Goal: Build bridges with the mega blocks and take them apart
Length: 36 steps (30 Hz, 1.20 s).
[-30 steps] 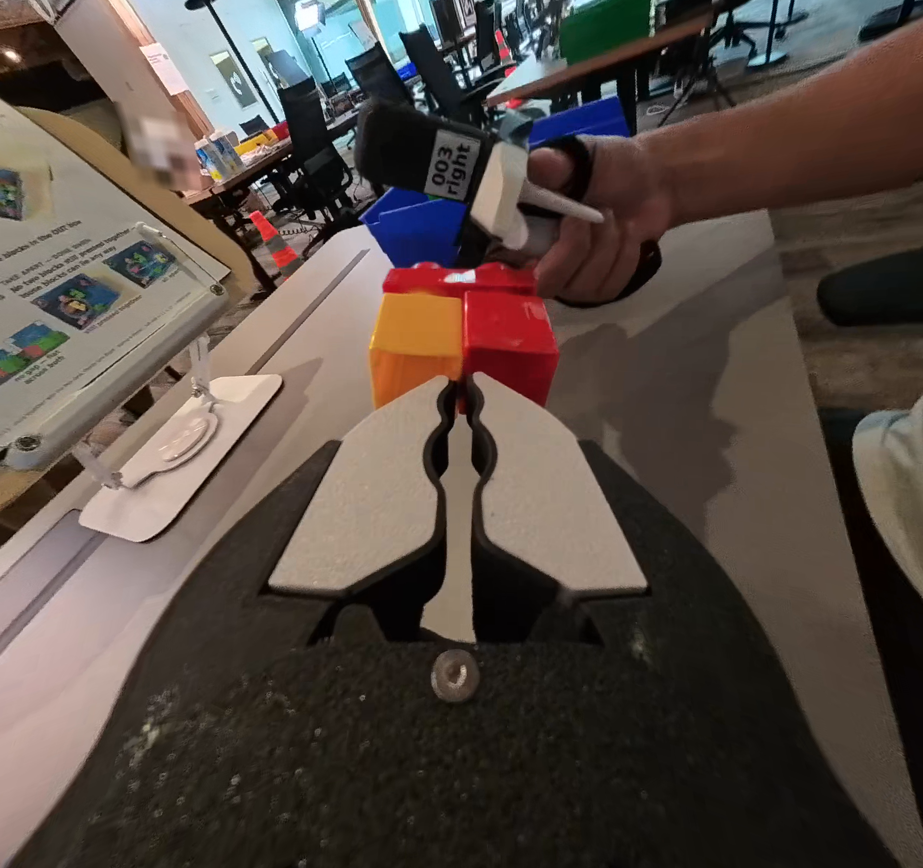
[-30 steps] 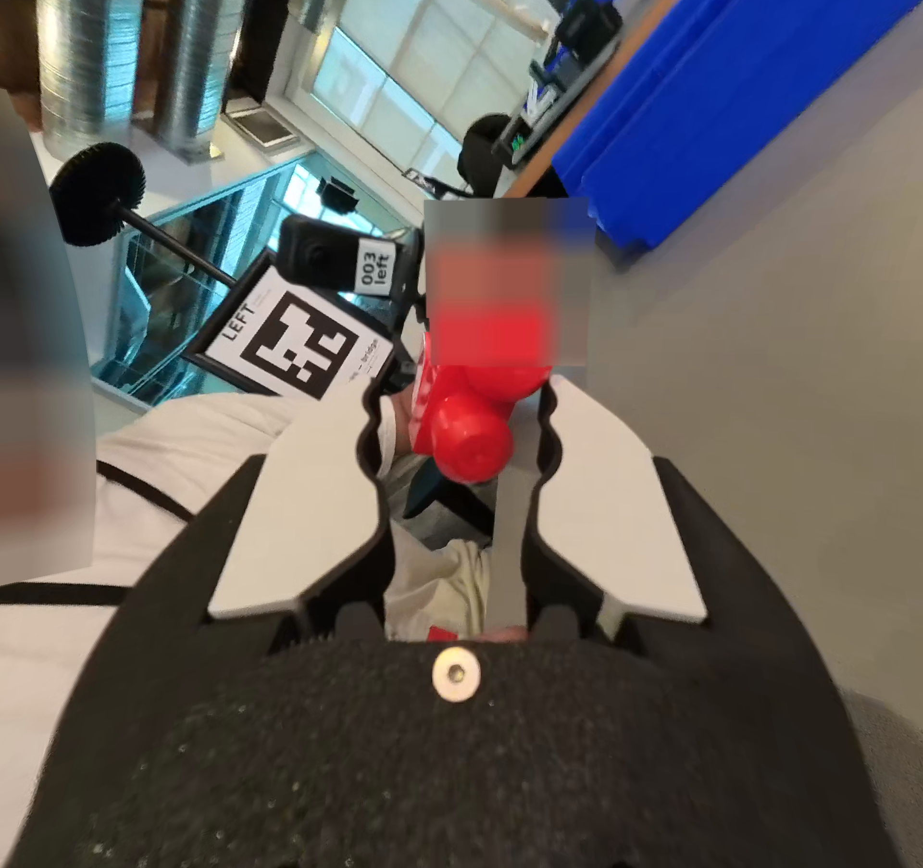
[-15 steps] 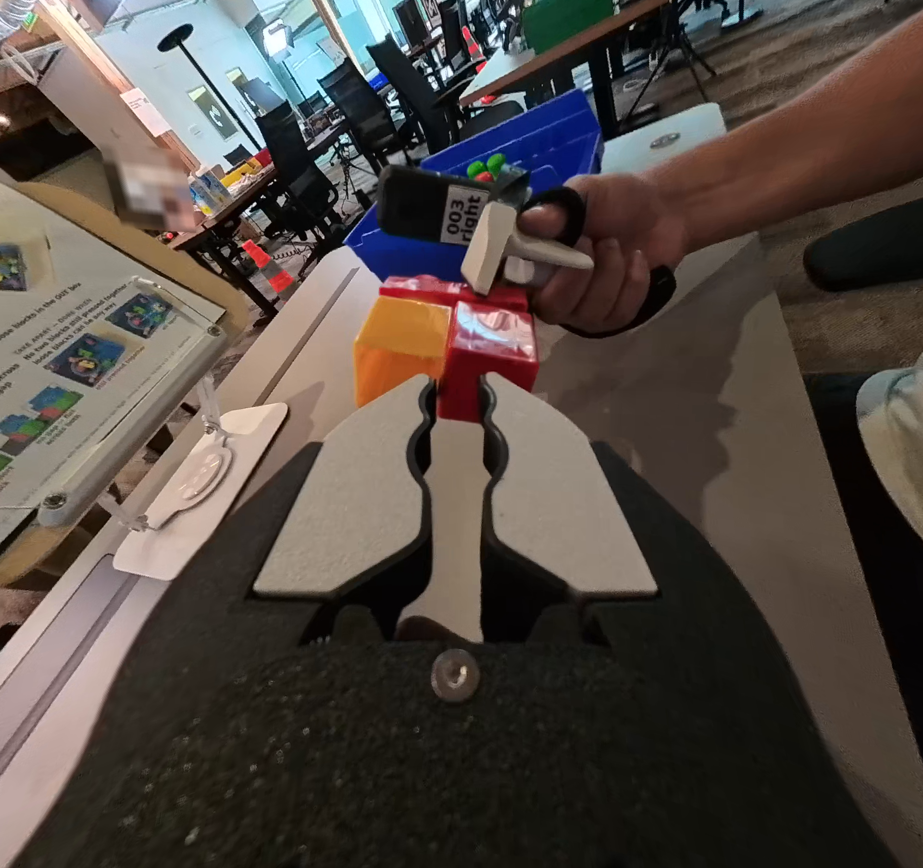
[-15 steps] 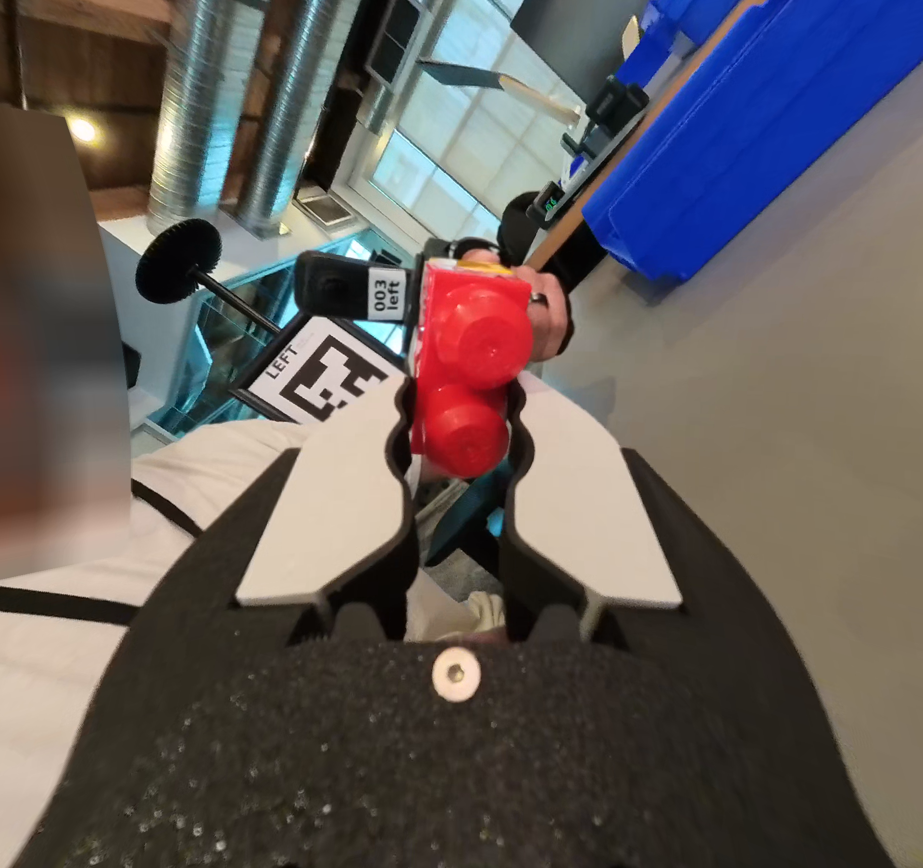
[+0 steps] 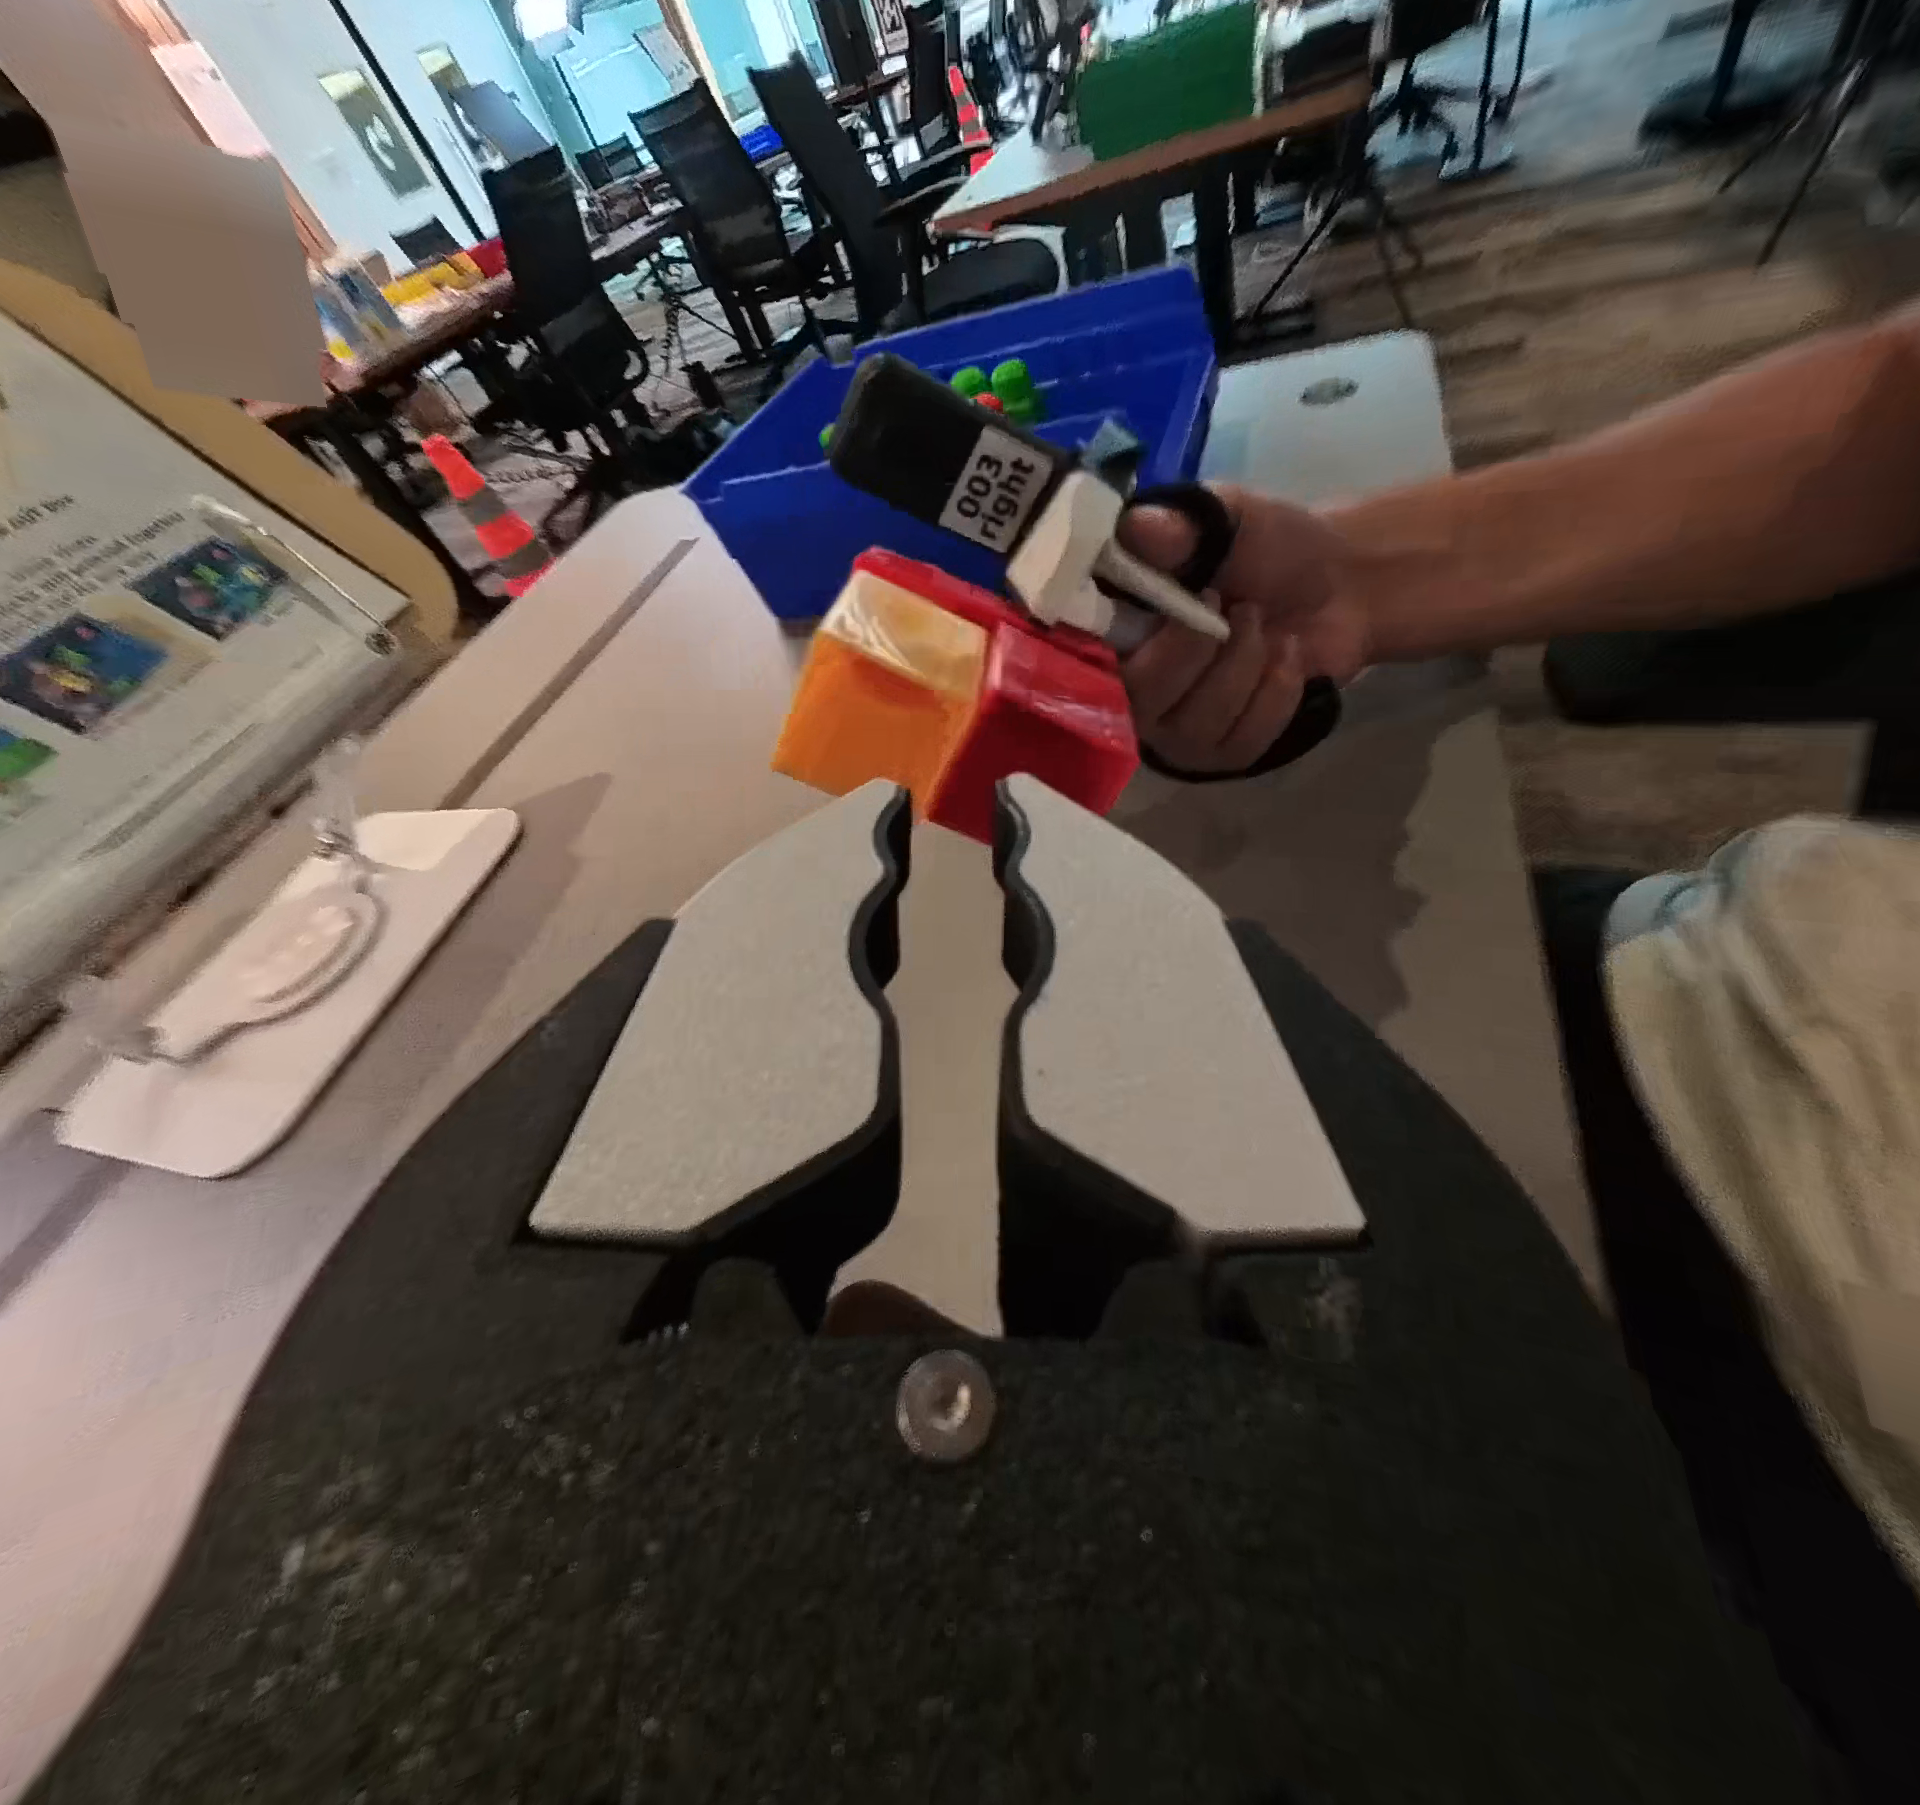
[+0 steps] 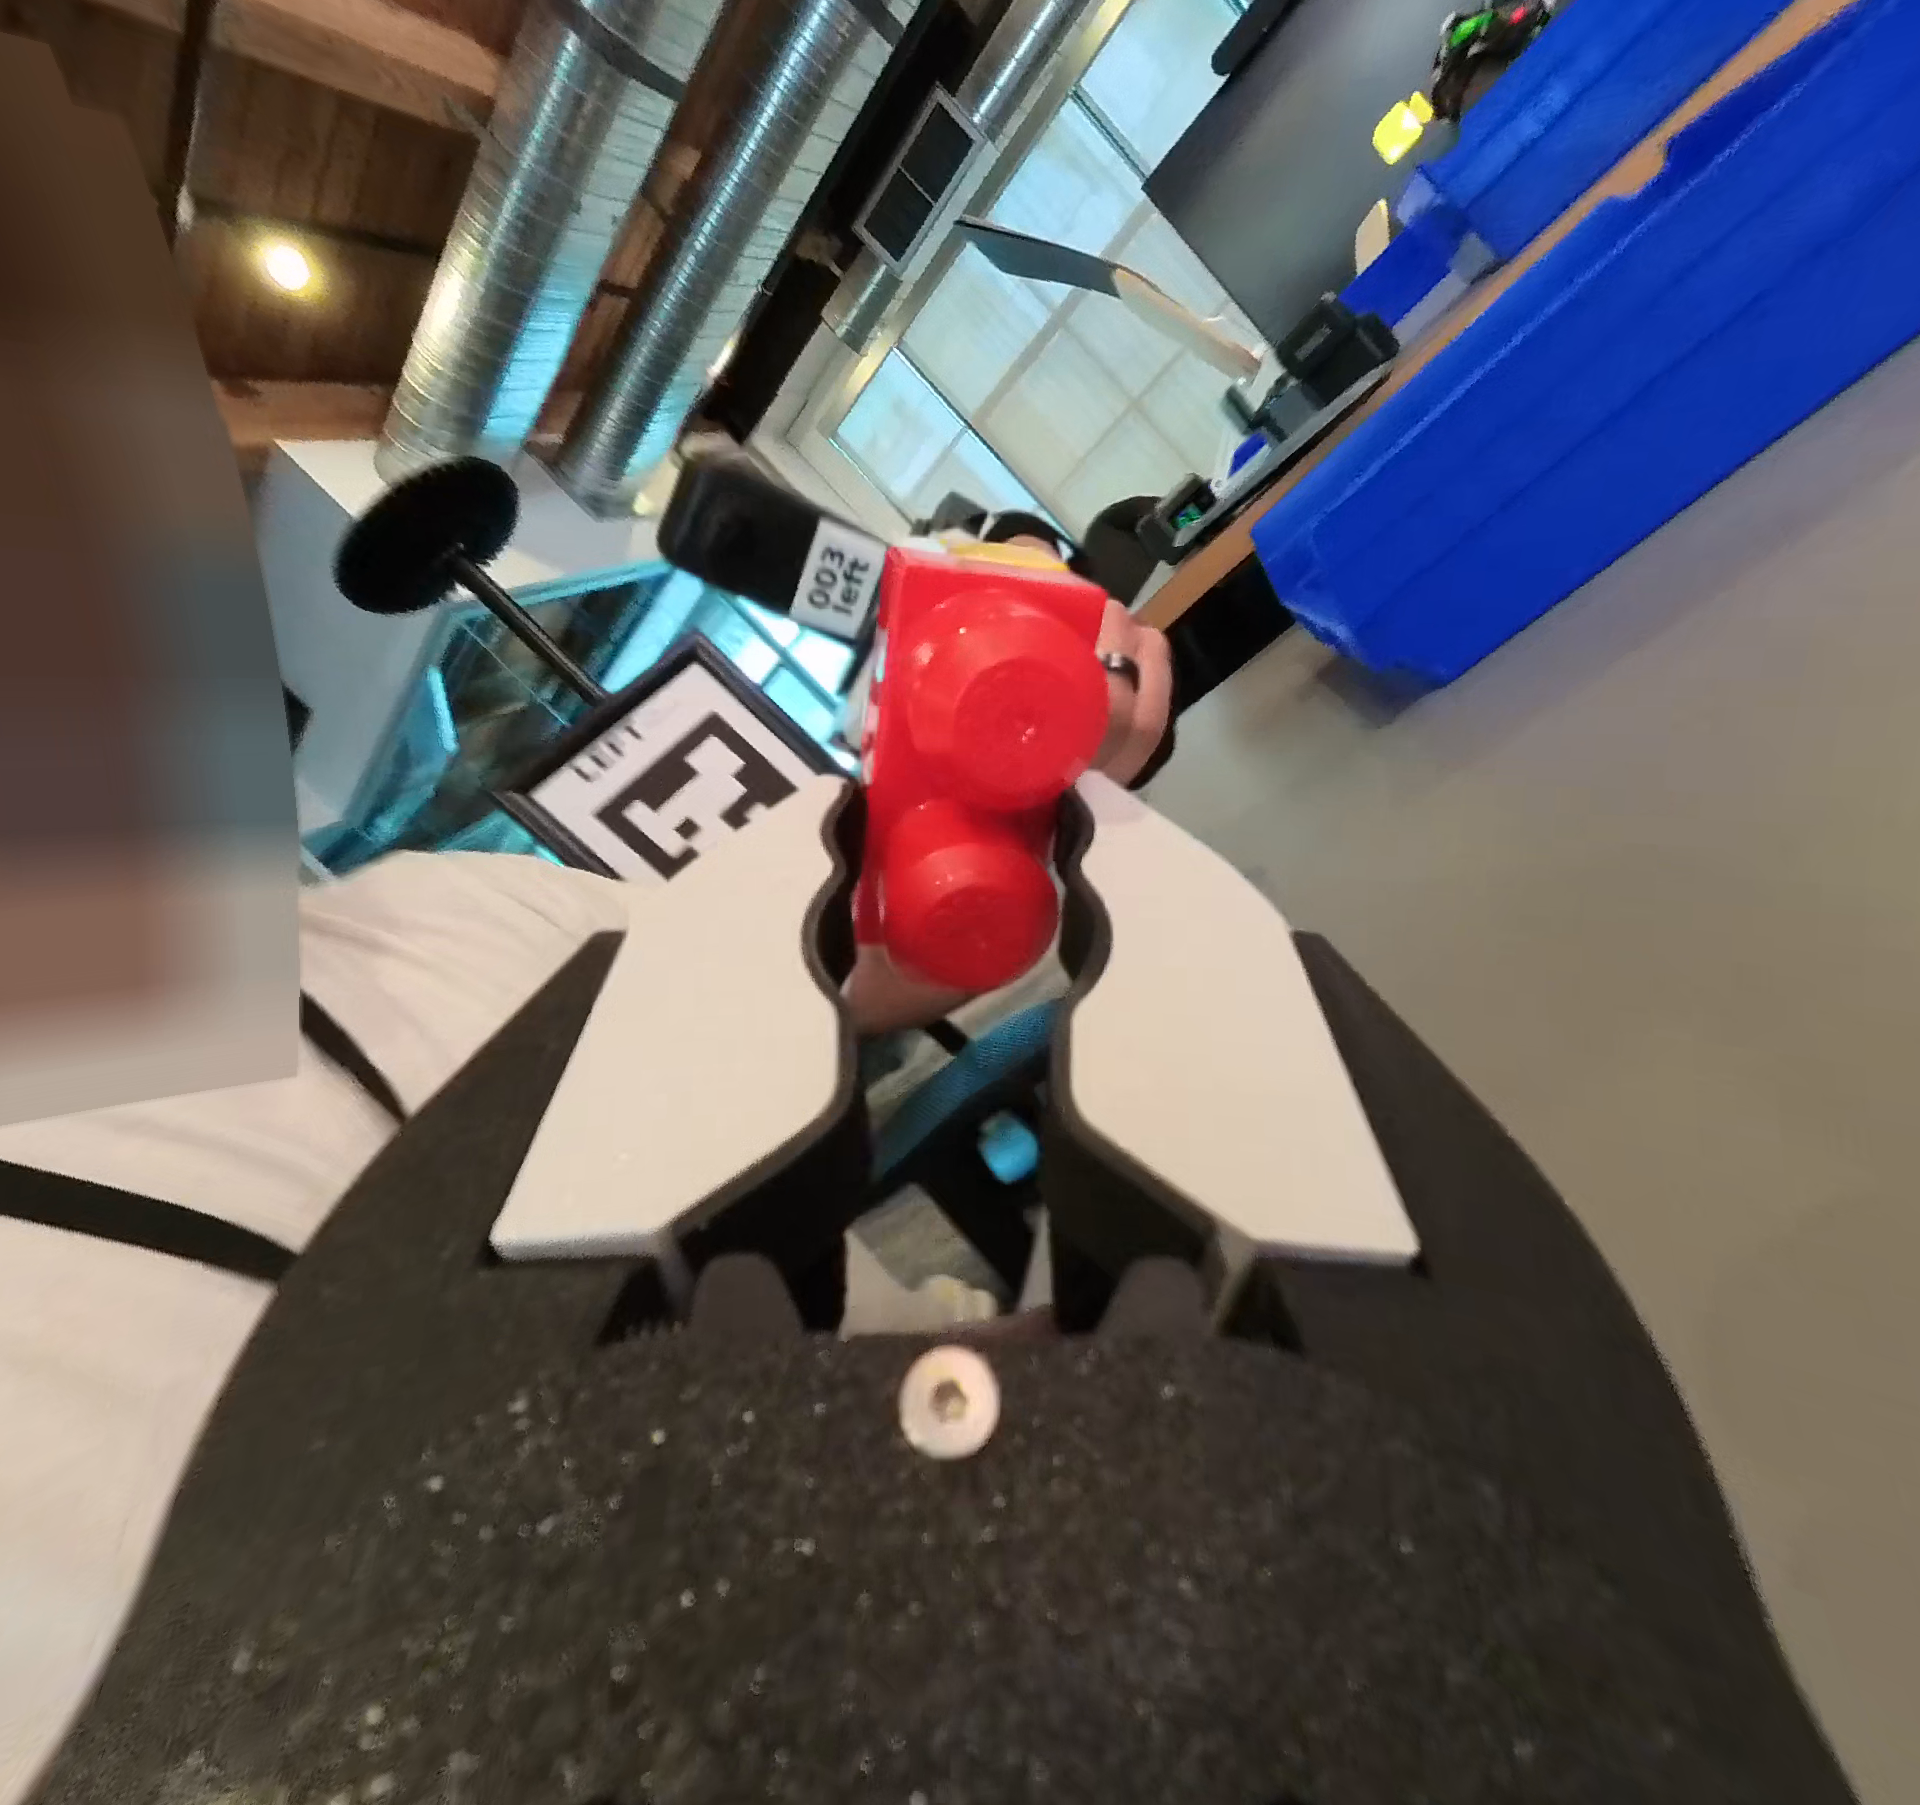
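With the bridge (image 5: pixel 951 690) lifted off the table (image 5: pixel 1320 882) and tilted between both tools, I read this as the take-apart step. It's three blocks: an orange block (image 5: pixel 868 716) and a red block (image 5: pixel 1039 727) side by side, joined by a red top piece (image 6: pixel 977 716) whose two studs face my right camera. My left gripper (image 5: pixel 951 805) is pinching the lower corner of the red block, fingers close together around it. My right gripper (image 6: pixel 956 882) is pinching the top piece, one stud seated between its fingers (image 6: pixel 1164 924). Blue bin (image 5: pixel 935 477) with loose green blocks sits just behind on the table, instruction card (image 5: pixel 156 592) to the left. Next move, my guess: hold left steady, peel right away along the stud axis with a slight twist. Risk is that the orange block, which neither tool grips, drops off when the joint lets go.
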{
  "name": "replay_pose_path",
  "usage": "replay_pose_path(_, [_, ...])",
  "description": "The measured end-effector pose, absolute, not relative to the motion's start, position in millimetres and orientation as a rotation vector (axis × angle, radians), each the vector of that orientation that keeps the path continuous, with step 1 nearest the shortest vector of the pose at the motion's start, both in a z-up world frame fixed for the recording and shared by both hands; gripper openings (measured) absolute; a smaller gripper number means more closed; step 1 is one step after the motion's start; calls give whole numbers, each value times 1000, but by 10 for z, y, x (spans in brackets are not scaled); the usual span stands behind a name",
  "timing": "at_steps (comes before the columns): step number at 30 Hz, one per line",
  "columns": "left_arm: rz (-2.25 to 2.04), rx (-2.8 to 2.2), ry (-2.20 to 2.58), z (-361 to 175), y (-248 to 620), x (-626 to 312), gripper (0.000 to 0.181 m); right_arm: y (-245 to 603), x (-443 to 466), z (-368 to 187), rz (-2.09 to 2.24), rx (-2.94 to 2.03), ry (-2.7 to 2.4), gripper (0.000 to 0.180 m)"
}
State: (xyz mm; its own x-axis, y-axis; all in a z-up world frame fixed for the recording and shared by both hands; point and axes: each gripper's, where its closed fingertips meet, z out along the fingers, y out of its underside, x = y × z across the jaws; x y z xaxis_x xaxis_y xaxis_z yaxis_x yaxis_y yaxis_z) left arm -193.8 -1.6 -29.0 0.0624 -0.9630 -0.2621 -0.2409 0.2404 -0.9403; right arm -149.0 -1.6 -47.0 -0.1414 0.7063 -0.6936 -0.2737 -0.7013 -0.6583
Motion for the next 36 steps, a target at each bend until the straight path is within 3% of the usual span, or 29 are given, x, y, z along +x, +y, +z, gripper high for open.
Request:
replay_pose_path(7, [-1216,-1481,1254,-251,-24,-1842,56,-62,-1440,-406,1519,-1400,-698,36])
replay_pose_path(11, [-1336,-1488,1151,-223,15,-1780,55,-111,-1434,-402,1430,-1384,-759,36])
replay_pose_path(17, [-1369,-1479,1134,-295,-3,-1678,38,-120,-1515,-521,1263,-1435,-853,36])
replay_pose_path(25, [-1407,-1464,1161,-311,-23,-1727,36,-133,-1592,-551,1176,-1456,-884,36])
replay_pose_path(31, [-1410,-1413,1181,-286,-64,-1745,36,-118,-1578,-397,1356,-1405,-791,43])
replay_pose_path(36, [-1380,-1421,1183,-334,-36,-1728,36,-117,-1588,-436,1312,-1429,-833,34])
